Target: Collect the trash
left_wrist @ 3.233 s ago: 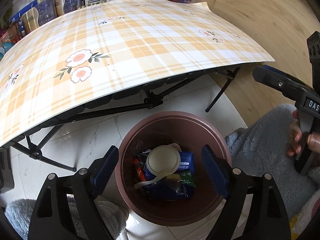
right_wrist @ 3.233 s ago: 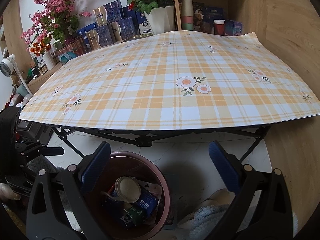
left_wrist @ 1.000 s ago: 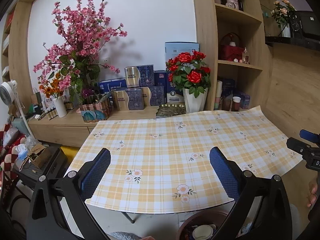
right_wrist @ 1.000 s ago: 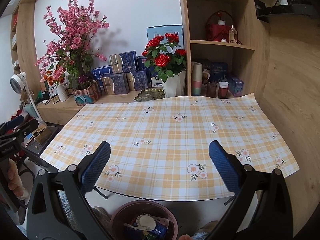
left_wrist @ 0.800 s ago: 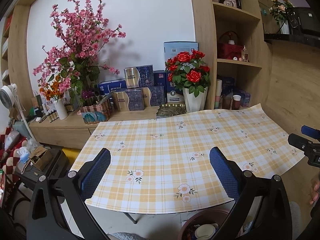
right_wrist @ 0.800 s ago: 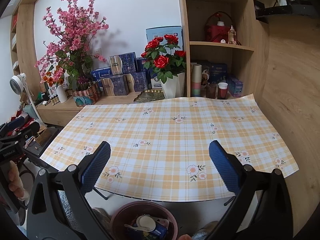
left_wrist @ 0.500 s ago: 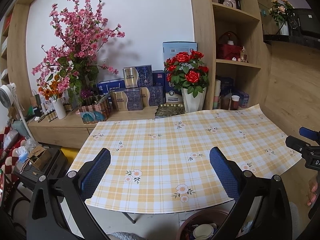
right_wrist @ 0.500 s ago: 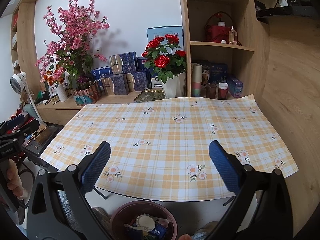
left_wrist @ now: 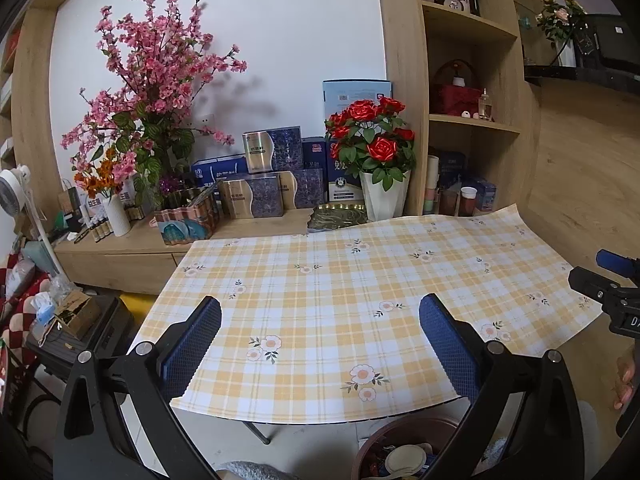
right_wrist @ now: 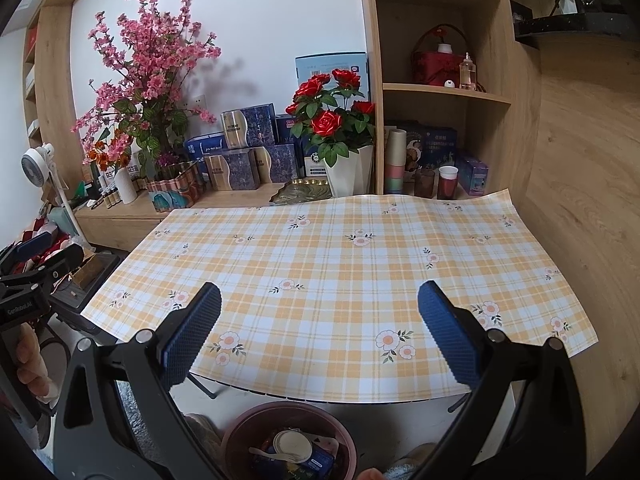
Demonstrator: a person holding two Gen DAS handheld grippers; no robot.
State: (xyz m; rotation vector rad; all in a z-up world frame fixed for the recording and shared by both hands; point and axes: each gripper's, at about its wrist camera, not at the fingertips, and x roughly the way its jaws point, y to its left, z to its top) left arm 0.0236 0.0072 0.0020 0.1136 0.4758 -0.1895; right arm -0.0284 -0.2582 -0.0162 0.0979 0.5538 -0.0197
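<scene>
Both grippers are up and level, looking across the surface (right_wrist: 340, 280) (yellow plaid cloth with small flowers). Nothing lies on the cloth.

Left gripper (left_wrist: 320, 336): jaws wide, nothing between the blue pads (left_wrist: 192, 340). Right gripper (right_wrist: 320, 332): jaws wide too, empty. Each one shows at the edge of the other's view: the right at the far right of the left wrist view, the left at the far left of the right wrist view, with a hand (right_wrist: 30, 364) on its grip.

Trash bin (right_wrist: 240, 436): brown, round, on the floor below the near edge of the surface, roughly under its middle in the right wrist view. The left wrist view catches only part of the rim (left_wrist: 400, 432), lower right, between the fingers' frame. Trash is inside: a pale round lid (right_wrist: 294, 446), a white spoon (right_wrist: 276, 456), a blue carton (right_wrist: 320, 462), plus darker wrappers I cannot sort out.

Beyond the far edge: a low cabinet (left_wrist: 132, 248) with a pink blossom arrangement (left_wrist: 148, 92), blue gift boxes (left_wrist: 276, 168) and red roses in a white vase (left_wrist: 380, 196). Shelves (right_wrist: 444, 92) stand to the right, holding a cup stack (right_wrist: 394, 162) (pastel) and a red basket (right_wrist: 438, 60). Small white fan (right_wrist: 38, 160) at far left.
</scene>
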